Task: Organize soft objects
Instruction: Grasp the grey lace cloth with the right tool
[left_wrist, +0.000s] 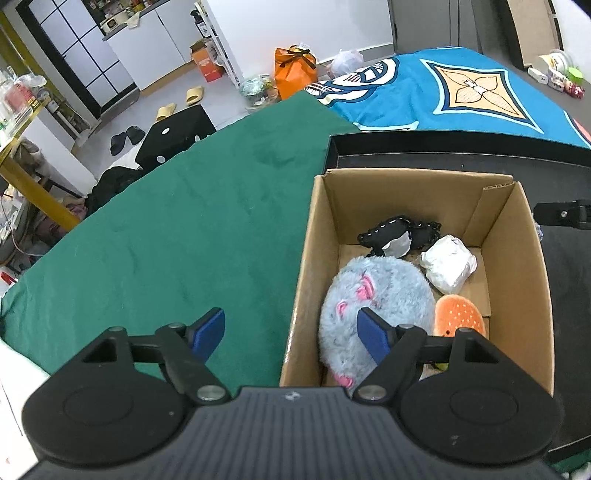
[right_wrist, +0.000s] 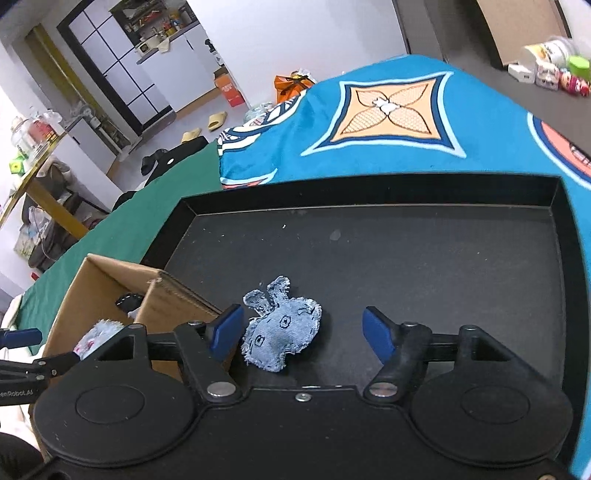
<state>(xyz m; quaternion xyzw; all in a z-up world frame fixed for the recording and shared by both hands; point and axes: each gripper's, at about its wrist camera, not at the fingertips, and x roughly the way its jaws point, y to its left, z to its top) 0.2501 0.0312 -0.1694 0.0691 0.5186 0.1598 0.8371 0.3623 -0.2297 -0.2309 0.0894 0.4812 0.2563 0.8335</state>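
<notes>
Right gripper wide open, nothing held, hanging over the near part of the black tray; the denim toy lies flat between its fingers, closer to the left one, just beside the box at the tray's near-left corner; looks light, limp and floppy, frayed edges; best pinched across the plump body, not the thin ears; long axis runs near-left to far-right, ears pointing away; left gripper also spread and empty, straddling the box's left wall, grey plush and others inside.
</notes>
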